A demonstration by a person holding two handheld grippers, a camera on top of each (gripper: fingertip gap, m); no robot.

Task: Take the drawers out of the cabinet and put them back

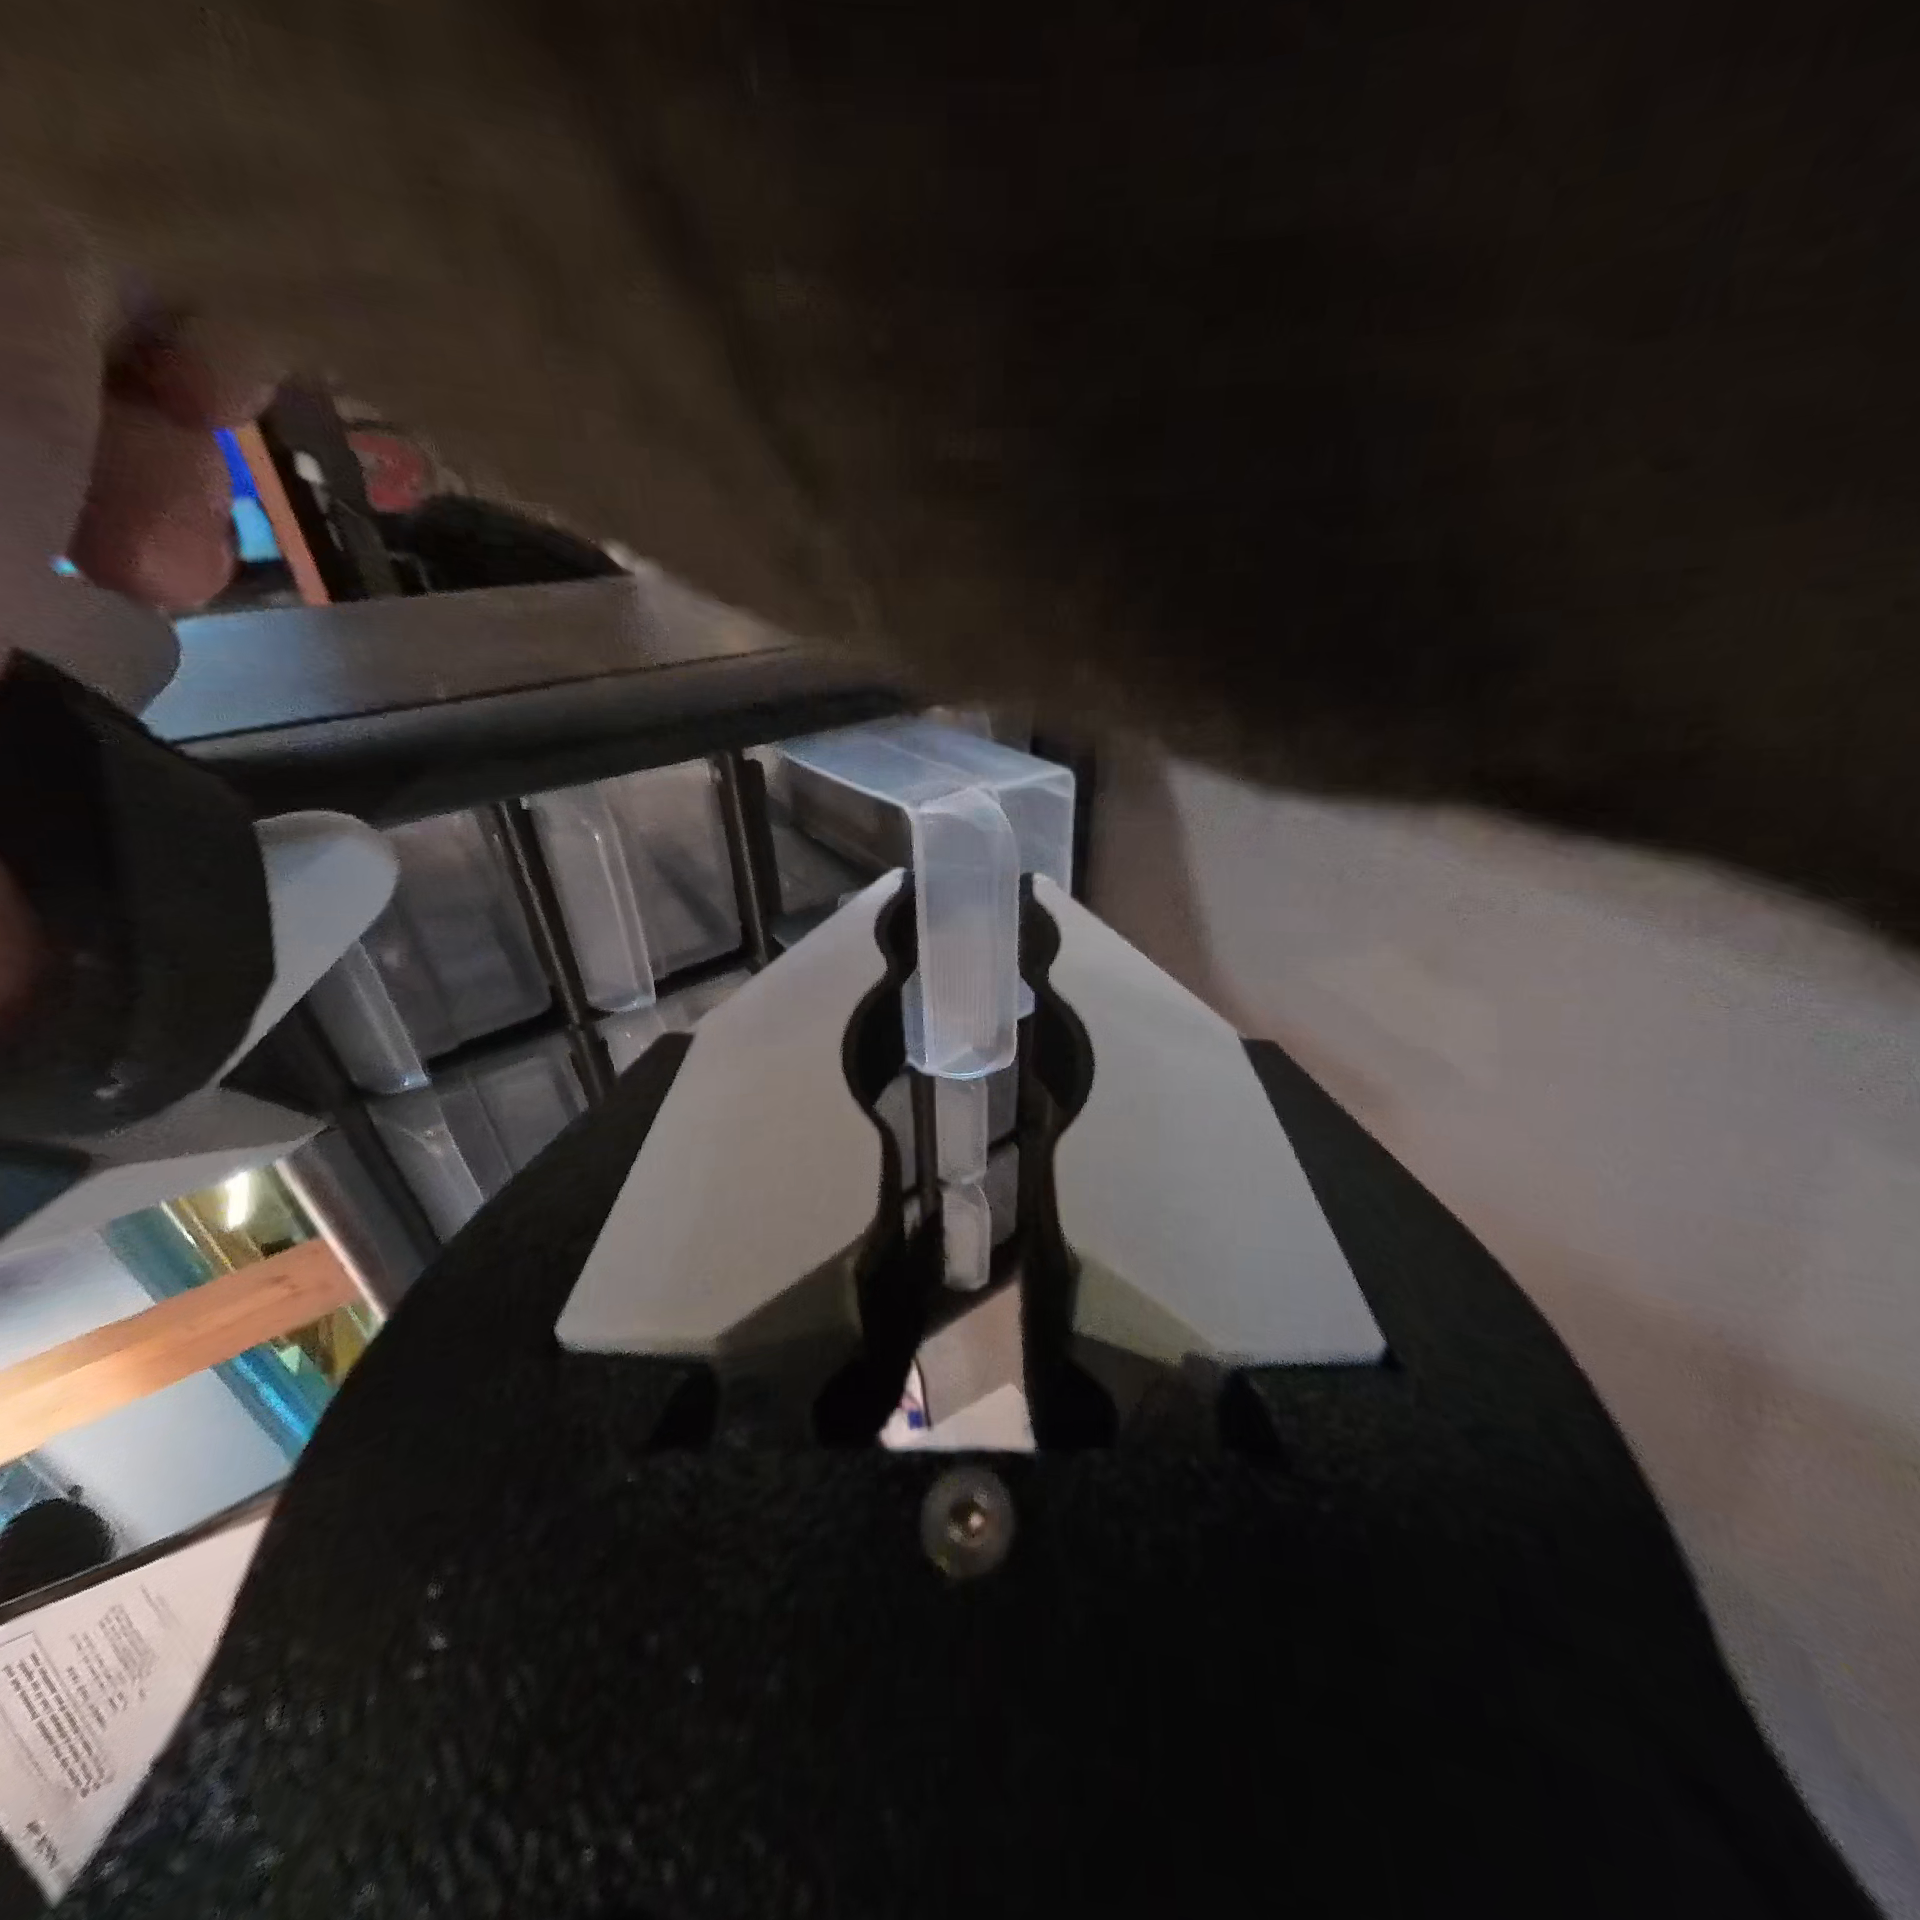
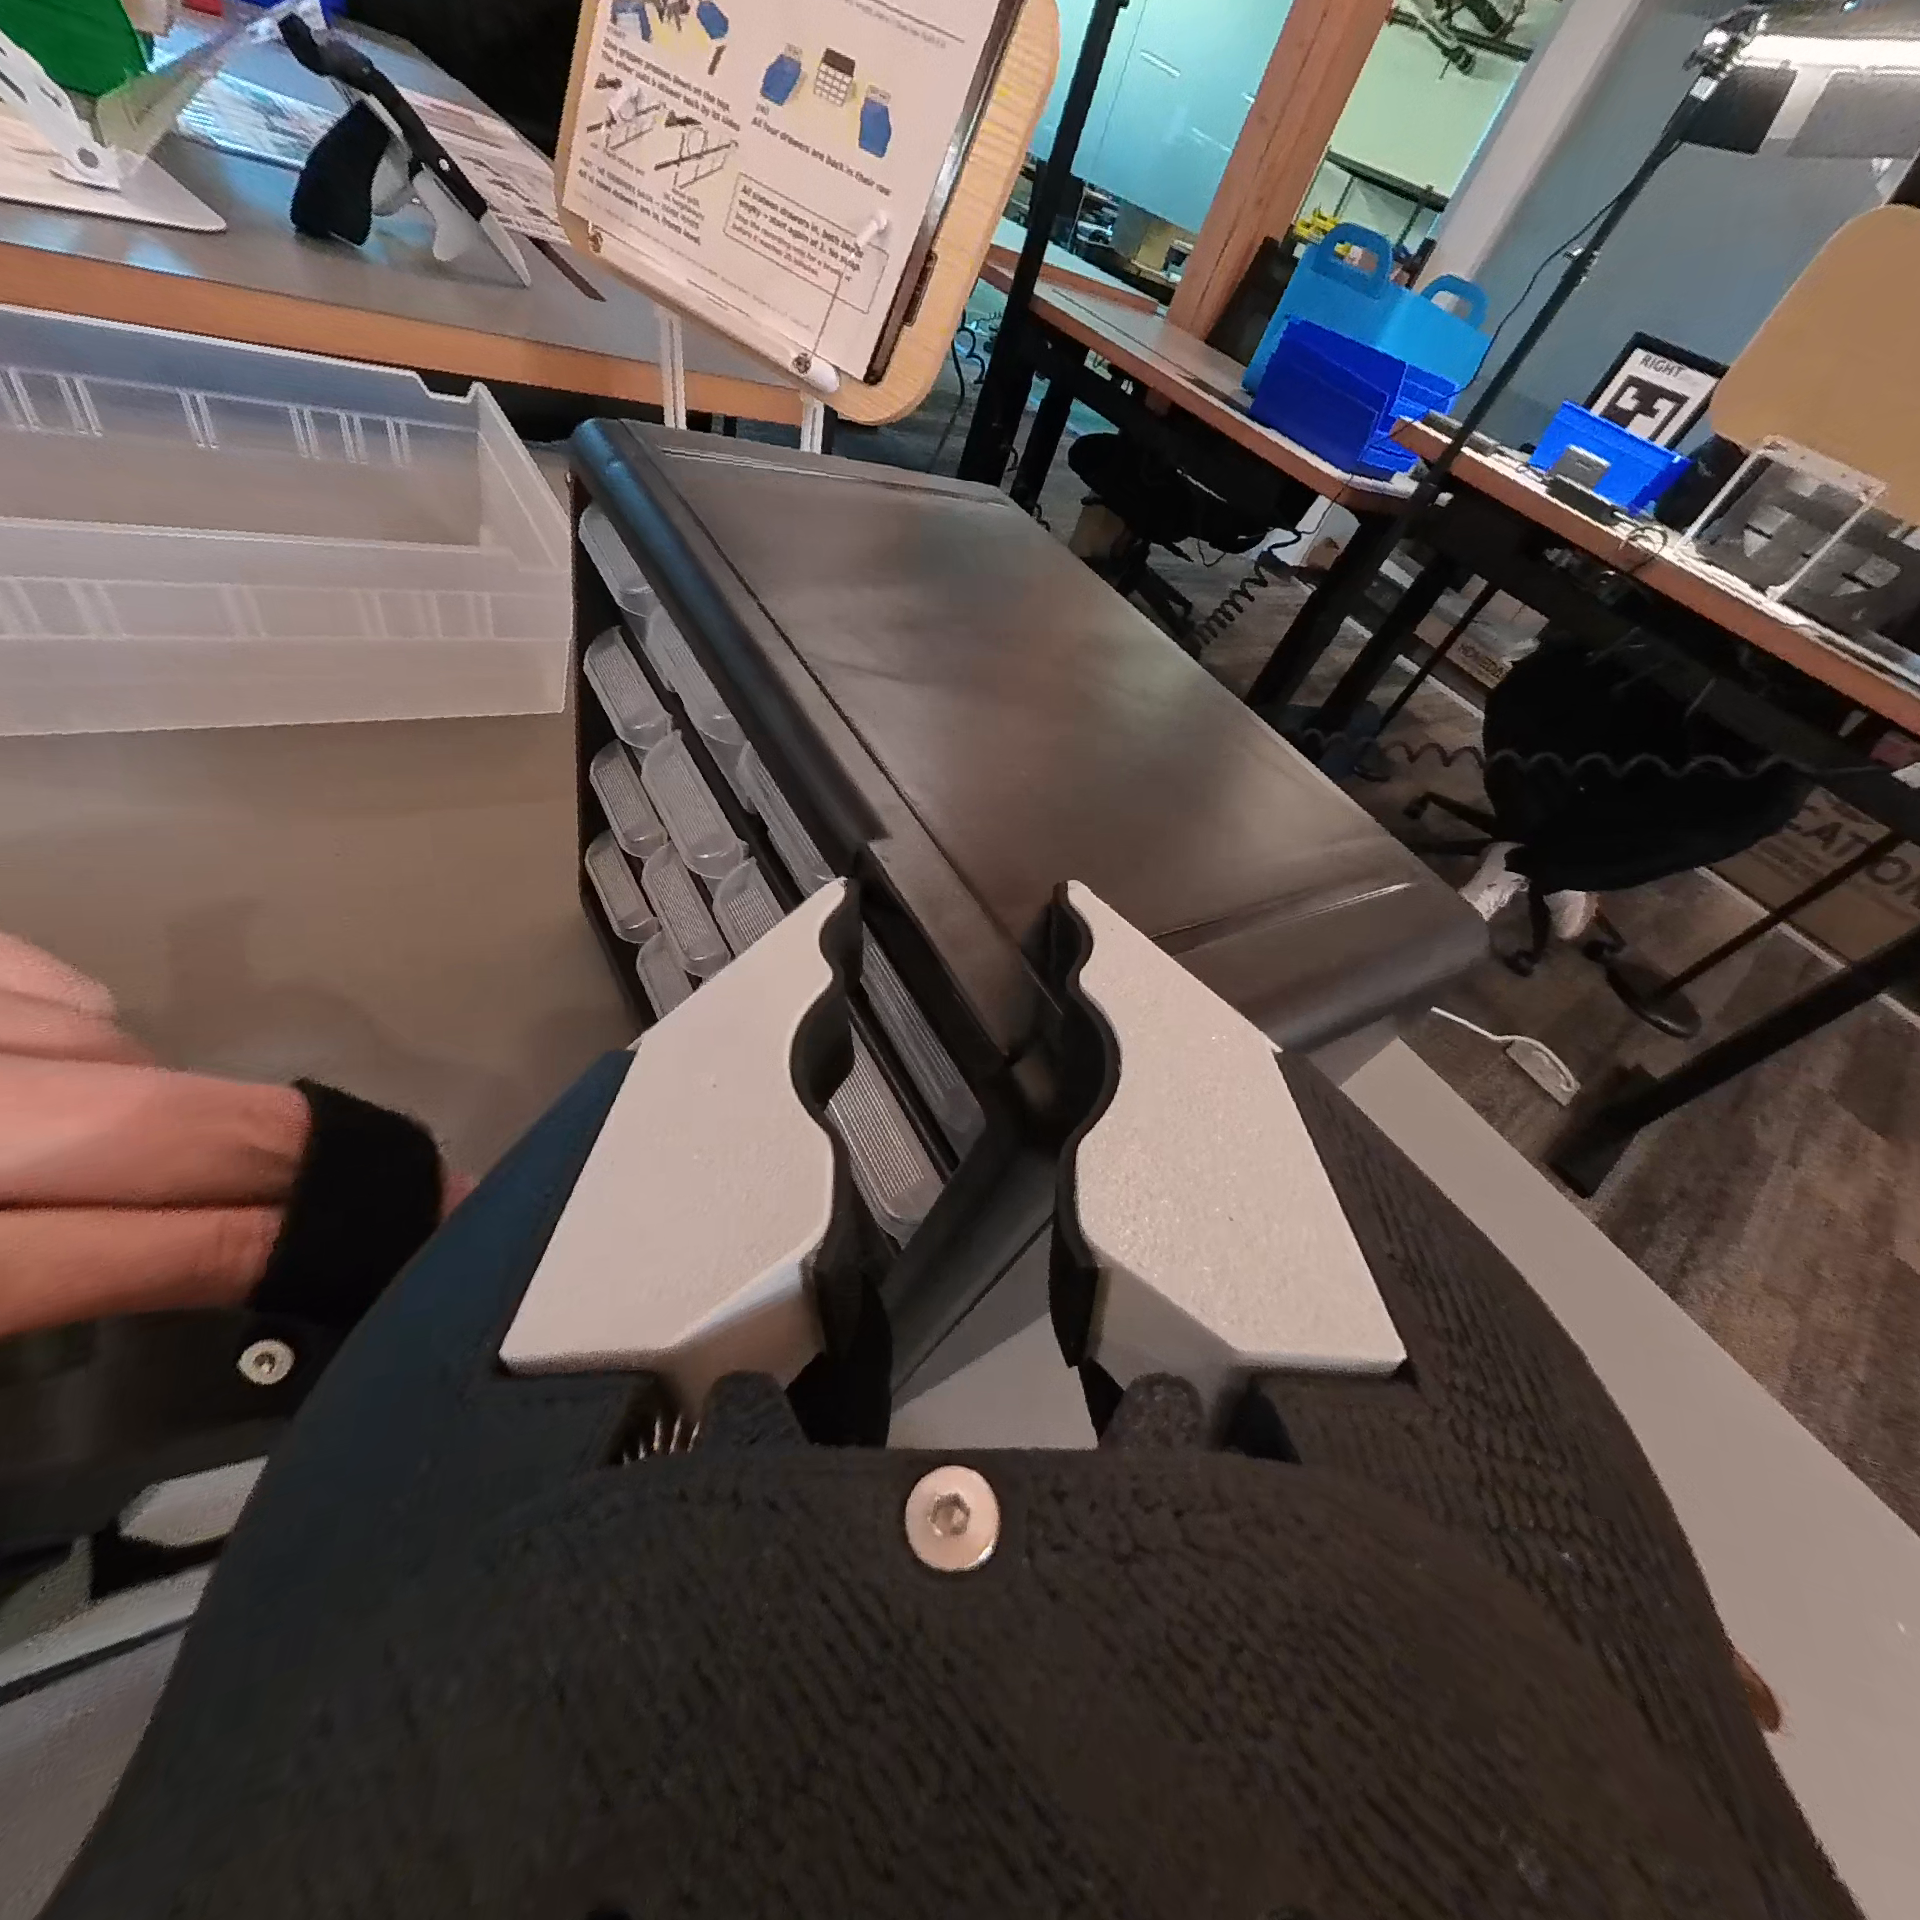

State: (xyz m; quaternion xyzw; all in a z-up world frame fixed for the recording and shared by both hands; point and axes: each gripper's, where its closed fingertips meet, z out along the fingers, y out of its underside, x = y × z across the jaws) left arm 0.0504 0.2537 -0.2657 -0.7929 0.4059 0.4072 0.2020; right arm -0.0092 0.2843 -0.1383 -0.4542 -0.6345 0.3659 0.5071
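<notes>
Printed sheet (image 2: 769,156) with small pictures clipped to a wooden board, text on it. A black-and-white marker card (image 2: 1652,400) carries a word on the far table (image 2: 1621,540). Lettered cardboard box (image 2: 1860,873) on the floor. Left view: fine-print paper (image 1: 94,1704), unreadable.

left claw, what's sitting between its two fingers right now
In the left wrist view, the translucent handle tab of a small clear drawer sits between the left claw fingers, at the black cabinet.

Glossy black plastic cabinet (image 2: 997,665) – frosted, ribbed clear-plastic drawers (image 2: 665,821) – matt grey table (image 2: 281,894).
</notes>
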